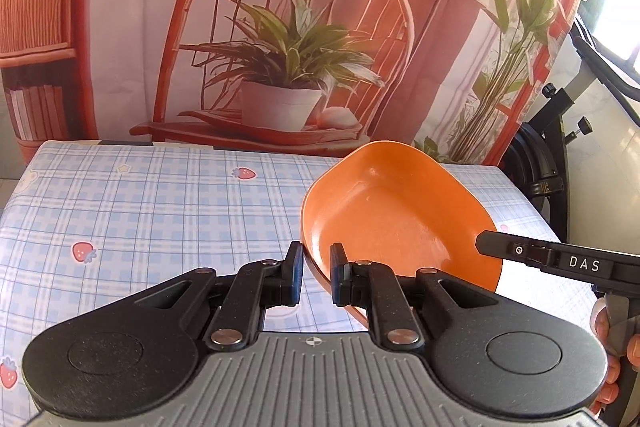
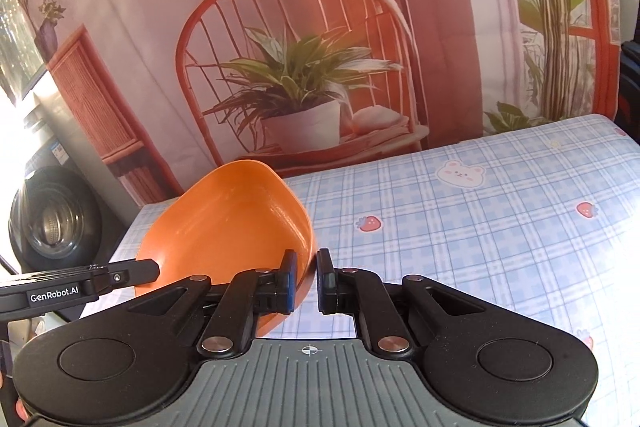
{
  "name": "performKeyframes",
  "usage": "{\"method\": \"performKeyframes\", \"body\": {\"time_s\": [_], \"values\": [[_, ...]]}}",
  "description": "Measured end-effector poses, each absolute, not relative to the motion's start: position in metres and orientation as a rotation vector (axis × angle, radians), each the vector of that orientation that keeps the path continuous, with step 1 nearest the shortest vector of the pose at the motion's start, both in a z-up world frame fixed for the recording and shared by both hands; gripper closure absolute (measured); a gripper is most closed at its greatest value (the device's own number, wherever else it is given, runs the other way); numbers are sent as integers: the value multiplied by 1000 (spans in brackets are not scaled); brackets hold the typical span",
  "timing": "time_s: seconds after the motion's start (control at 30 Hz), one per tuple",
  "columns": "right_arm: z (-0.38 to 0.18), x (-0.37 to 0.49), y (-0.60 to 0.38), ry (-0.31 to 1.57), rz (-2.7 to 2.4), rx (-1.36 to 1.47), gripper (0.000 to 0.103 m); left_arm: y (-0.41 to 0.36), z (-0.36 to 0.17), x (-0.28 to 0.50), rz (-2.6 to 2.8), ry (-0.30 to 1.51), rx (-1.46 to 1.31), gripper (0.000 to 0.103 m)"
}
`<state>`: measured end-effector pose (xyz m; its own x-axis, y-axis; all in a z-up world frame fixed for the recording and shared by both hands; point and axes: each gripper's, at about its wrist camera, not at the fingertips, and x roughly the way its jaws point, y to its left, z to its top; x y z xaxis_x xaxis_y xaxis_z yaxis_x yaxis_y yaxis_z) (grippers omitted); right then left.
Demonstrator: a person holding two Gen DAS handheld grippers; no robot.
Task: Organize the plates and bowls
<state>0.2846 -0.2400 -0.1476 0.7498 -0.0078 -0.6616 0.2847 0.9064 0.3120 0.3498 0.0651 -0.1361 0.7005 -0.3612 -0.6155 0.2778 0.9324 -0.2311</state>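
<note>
An orange bowl [image 1: 392, 215] is held tilted above the table, its hollow facing the cameras. My left gripper [image 1: 317, 271] is shut on the bowl's left rim, one pad inside and one outside. In the right wrist view the same bowl [image 2: 228, 223] sits at the left, and my right gripper [image 2: 307, 279] is shut on its right rim. Each gripper's finger shows in the other's view, the right one's [image 1: 520, 251] in the left wrist view and the left one's [image 2: 120, 275] in the right wrist view.
The table carries a blue checked cloth [image 1: 160, 211] with strawberry and bear prints. A printed backdrop [image 1: 280, 47] of a chair and a plant hangs behind it. A washing machine [image 2: 52, 223] stands at the left, black exercise equipment [image 1: 552, 147] at the right.
</note>
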Motion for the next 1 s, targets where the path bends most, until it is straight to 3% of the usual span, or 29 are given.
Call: {"method": "performKeyframes", "body": {"time_s": [0.57,1.0], "values": [[-164,230,-223,733,-140,414,96,67,-170,252,-327,794,-228,87],[-182,244,-215,804,-100,363,96,67,-193,234,-289,868,-280,86]]}}
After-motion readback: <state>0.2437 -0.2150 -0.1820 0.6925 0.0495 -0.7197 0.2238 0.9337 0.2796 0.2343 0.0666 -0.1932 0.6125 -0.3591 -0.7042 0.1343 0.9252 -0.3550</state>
